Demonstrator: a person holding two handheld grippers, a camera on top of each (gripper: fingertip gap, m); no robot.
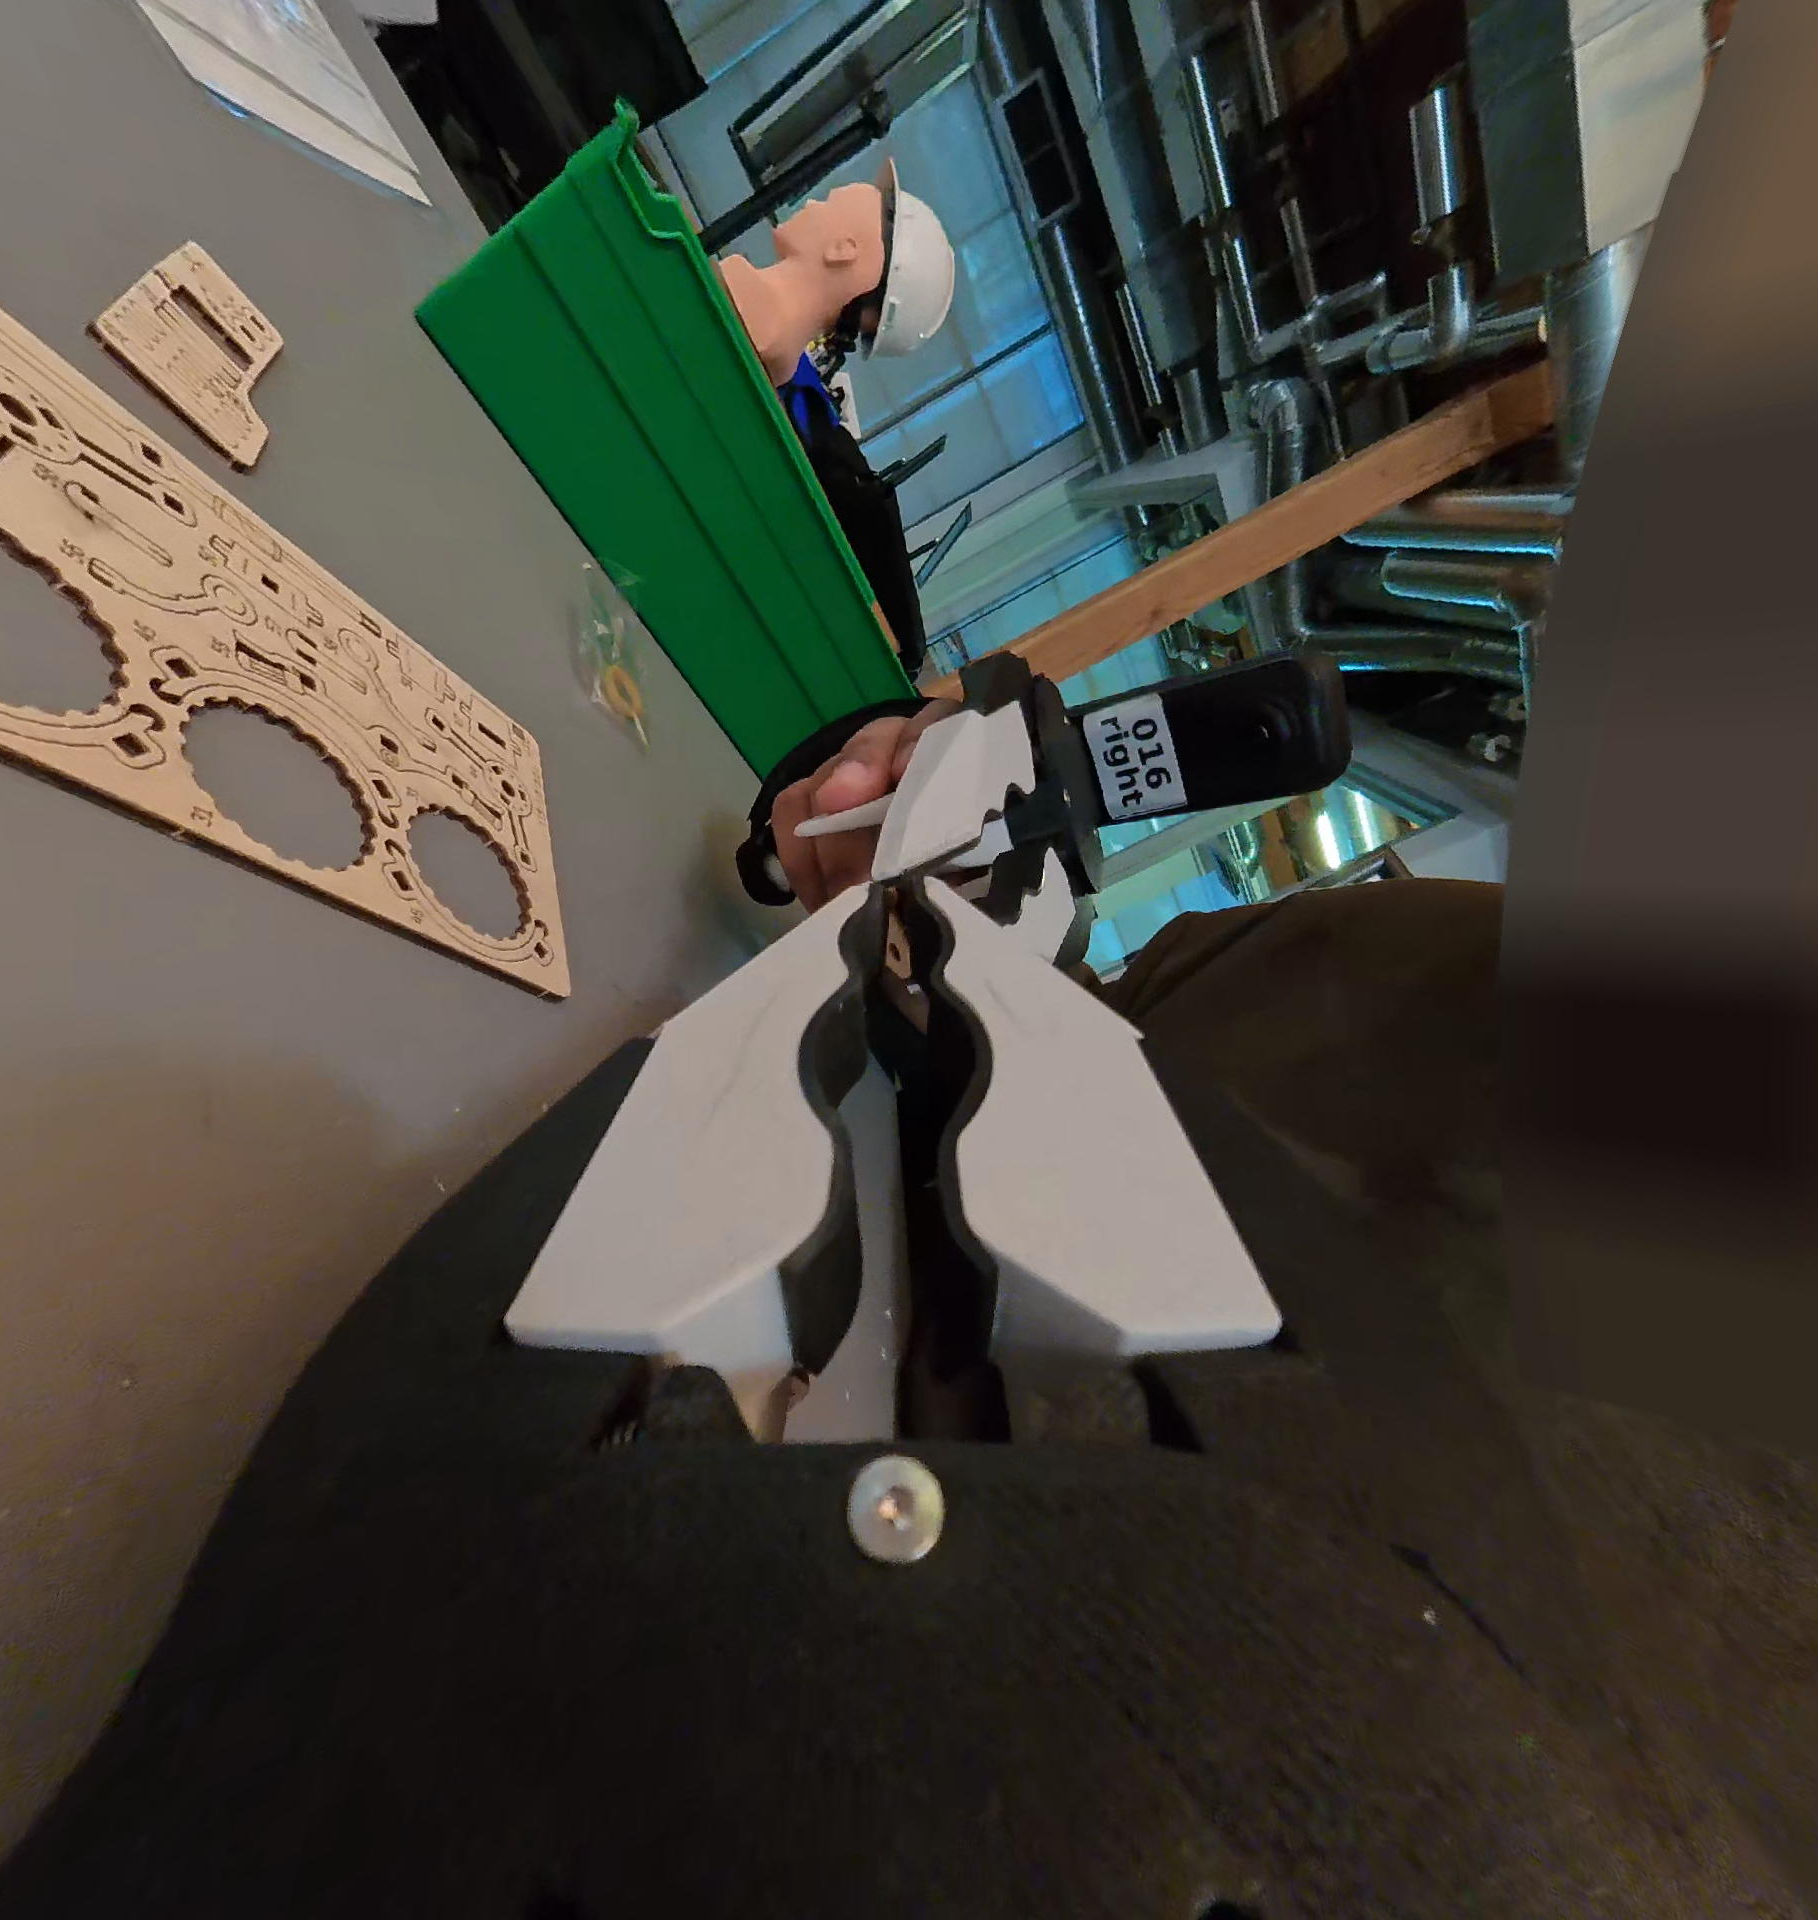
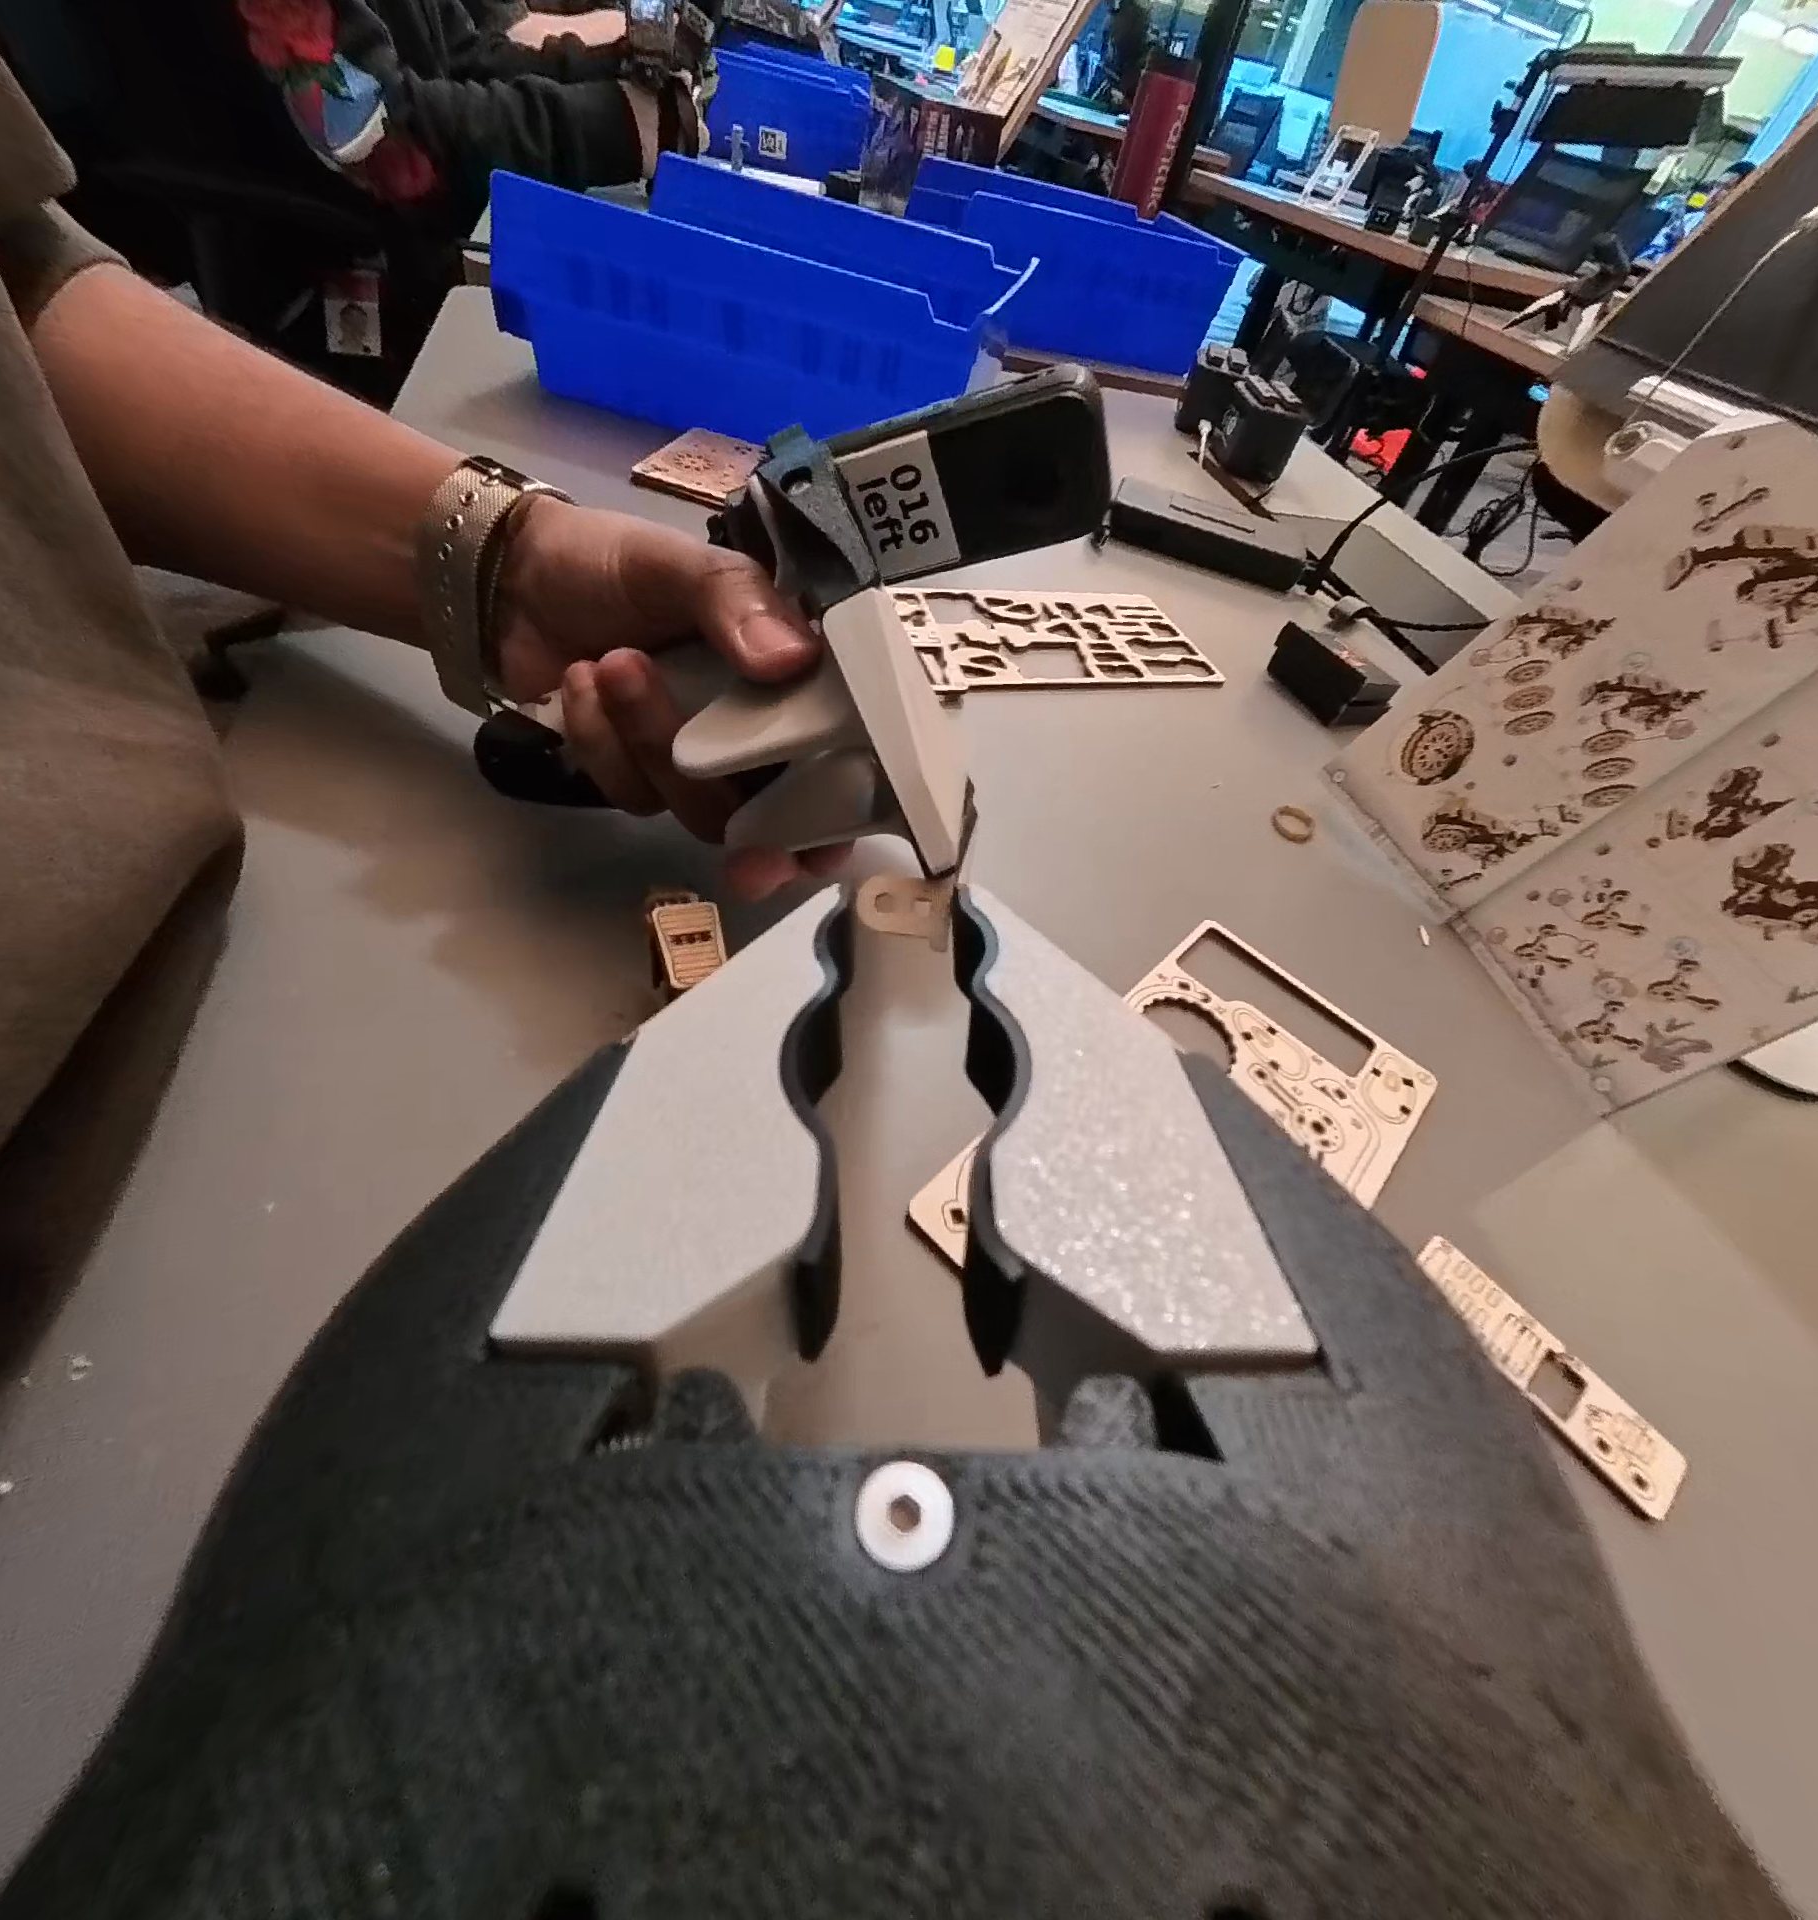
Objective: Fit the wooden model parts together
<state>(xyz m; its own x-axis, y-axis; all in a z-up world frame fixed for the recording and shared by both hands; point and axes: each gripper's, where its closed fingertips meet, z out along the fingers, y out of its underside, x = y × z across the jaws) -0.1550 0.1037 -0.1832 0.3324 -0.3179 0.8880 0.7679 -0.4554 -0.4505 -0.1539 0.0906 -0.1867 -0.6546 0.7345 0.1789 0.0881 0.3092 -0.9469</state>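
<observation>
A small flat wooden part (image 2: 897, 902) with holes sits between the tips of my right gripper (image 2: 907, 914), whose jaws are closed in on its two edges. My left gripper (image 2: 944, 860) comes in from the left above the grey table (image 2: 1144, 831), and its tips pinch the same part's upper right edge. In the left wrist view my left gripper (image 1: 900, 891) is nearly closed, with the wooden part (image 1: 897, 948) showing in the gap. The right gripper (image 1: 889, 878) meets it tip to tip there.
Punched wooden sheets (image 2: 1279, 1060) (image 2: 1554, 1371) (image 2: 1050, 634) and a small slatted part (image 2: 687, 935) lie on the table. An instruction sheet (image 2: 1632, 831) stands right; blue bins (image 2: 759, 301) behind. In the left wrist view: a large sheet (image 1: 209, 675), a small panel (image 1: 193, 353), a green bin (image 1: 656, 468). Left and right tips are no more than a few centimetres apart.
</observation>
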